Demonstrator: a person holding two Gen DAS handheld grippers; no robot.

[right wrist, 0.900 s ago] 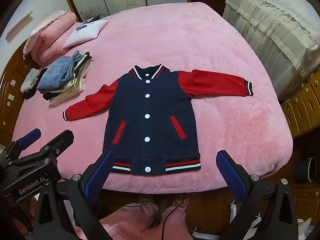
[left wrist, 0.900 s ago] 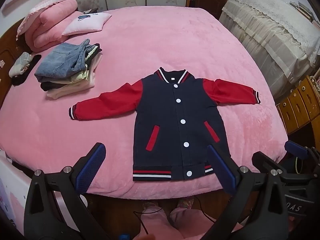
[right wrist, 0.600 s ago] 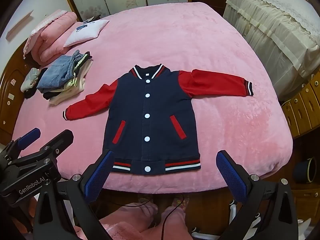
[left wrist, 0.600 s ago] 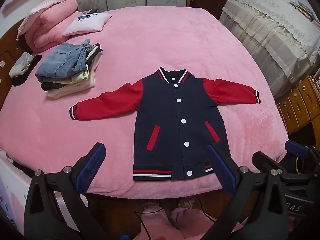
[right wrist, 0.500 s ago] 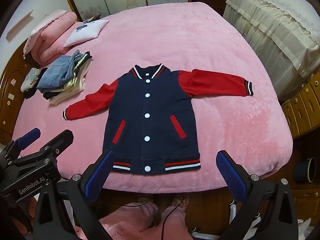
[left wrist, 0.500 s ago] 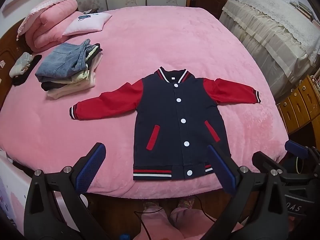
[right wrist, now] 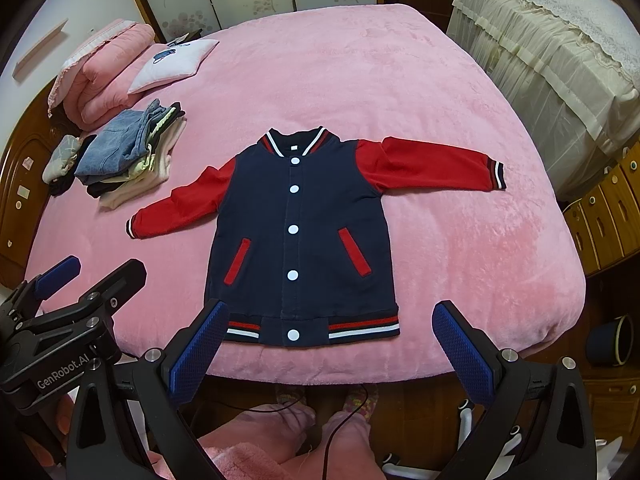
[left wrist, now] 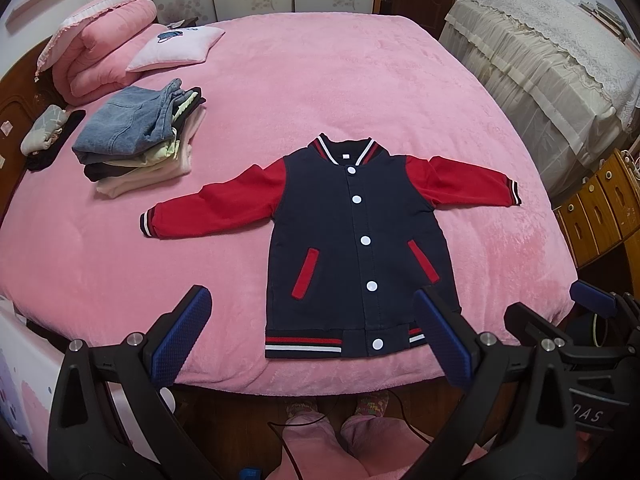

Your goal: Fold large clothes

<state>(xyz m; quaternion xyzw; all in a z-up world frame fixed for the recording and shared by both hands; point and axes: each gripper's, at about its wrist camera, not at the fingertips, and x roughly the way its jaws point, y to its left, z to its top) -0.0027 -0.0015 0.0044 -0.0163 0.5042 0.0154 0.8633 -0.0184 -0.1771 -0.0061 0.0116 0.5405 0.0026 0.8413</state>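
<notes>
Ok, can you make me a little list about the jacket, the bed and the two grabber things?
garment: navy jacket with red sleeves, spread flat, front up, buttoned
sleeves: both stretched out sideways
surface: pink bed
other clothes: folded pile near the pillow, apart from the jacket
left gripper: jaws wide open, holding nothing, above the bed's near edge
right gripper: jaws wide open, holding nothing
folding: not yet begun

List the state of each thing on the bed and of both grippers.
jacket: spread flat, buttoned, sleeves out, unfolded
clothes pile: folded, stacked
pink quilt: folded
pillow: lying flat
left gripper: open, empty
right gripper: open, empty
</notes>
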